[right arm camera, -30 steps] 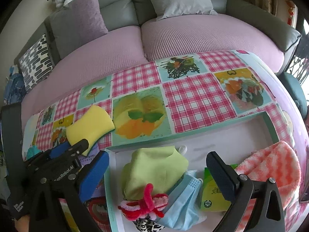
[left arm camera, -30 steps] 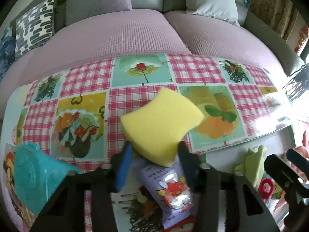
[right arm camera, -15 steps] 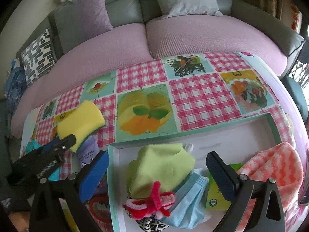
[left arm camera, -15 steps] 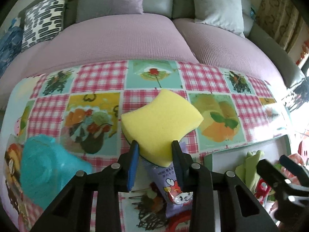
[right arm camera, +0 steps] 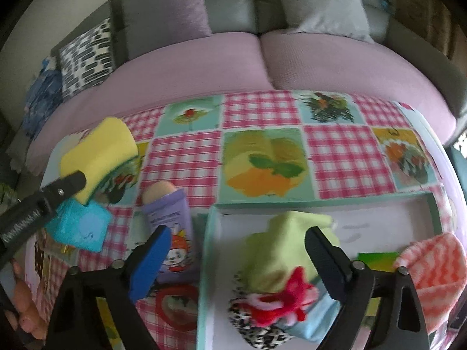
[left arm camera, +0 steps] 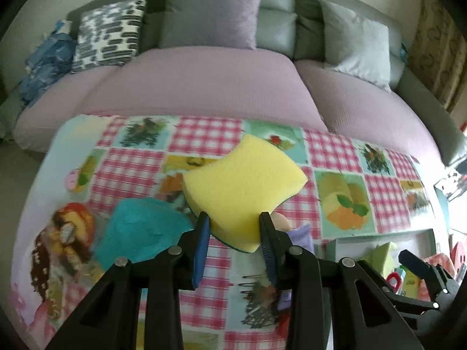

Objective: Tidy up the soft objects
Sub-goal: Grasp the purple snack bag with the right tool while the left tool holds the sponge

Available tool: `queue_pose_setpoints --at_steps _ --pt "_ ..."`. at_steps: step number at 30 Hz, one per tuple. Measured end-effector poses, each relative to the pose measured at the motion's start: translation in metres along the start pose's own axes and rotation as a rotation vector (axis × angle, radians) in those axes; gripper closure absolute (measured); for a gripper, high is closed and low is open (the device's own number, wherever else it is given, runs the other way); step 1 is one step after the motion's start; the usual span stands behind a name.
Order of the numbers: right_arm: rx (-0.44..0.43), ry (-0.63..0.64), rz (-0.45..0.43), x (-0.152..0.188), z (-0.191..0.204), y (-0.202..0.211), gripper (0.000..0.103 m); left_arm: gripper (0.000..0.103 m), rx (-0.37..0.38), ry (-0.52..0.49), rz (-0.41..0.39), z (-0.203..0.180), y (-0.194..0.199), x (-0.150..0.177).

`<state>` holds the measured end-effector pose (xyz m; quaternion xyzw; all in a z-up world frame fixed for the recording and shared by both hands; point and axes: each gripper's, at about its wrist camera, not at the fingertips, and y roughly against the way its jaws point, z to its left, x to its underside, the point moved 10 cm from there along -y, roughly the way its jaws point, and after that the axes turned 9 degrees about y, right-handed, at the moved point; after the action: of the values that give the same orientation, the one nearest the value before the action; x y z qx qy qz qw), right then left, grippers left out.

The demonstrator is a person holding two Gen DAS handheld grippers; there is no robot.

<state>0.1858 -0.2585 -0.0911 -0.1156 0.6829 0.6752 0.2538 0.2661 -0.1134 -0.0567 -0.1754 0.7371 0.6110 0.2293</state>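
Observation:
My left gripper (left arm camera: 233, 221) is shut on a yellow sponge (left arm camera: 243, 185) and holds it above the patterned table. The sponge also shows in the right wrist view (right arm camera: 99, 154), at the far left. My right gripper (right arm camera: 238, 246) is open and empty, low over the near left corner of a shallow white tray (right arm camera: 379, 210). In the tray lie a lime green cloth (right arm camera: 286, 248), a red scrunchie (right arm camera: 280, 300), a light blue face mask (right arm camera: 309, 326) and a pink-and-white knitted cloth (right arm camera: 435, 274).
On the table left of the tray lie a purple wipes packet (right arm camera: 172, 224), a teal sponge (right arm camera: 78, 227) and a red ring (right arm camera: 175, 306). A pink sofa (right arm camera: 262, 67) with cushions runs behind the table.
My left gripper has lifted the yellow sponge off the purple packet and moved left and back. The right gripper has shifted slightly left and stays open.

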Motion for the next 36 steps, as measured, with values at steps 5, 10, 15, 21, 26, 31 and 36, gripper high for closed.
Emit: queue_pose_setpoints --at_steps 5,10,15,21,26,31,36 --pt "-0.053 0.079 -0.009 0.003 0.030 -0.002 0.019 0.068 -0.028 0.061 -0.053 0.026 0.023 -0.008" --pt "-0.099 0.172 0.009 0.010 0.064 -0.010 0.021 0.068 -0.078 0.116 -0.101 0.056 0.042 -0.012" --pt "-0.111 0.211 0.065 0.022 0.082 -0.033 0.028 0.068 -0.110 0.178 -0.122 0.088 0.053 -0.014" --pt "-0.092 0.215 0.123 0.034 0.088 -0.058 0.034 0.068 -0.123 0.232 -0.127 0.112 0.057 -0.014" --pt "-0.037 0.254 0.138 0.035 0.090 -0.068 0.040 0.068 -0.112 0.238 -0.118 0.113 0.054 -0.013" --pt "-0.017 0.249 0.148 0.037 0.085 -0.074 0.060 0.068 -0.103 0.240 -0.110 0.114 0.053 -0.012" --pt "-0.017 0.218 0.140 0.036 0.078 -0.069 0.082 0.068 -0.099 0.244 -0.112 0.115 0.053 -0.013"
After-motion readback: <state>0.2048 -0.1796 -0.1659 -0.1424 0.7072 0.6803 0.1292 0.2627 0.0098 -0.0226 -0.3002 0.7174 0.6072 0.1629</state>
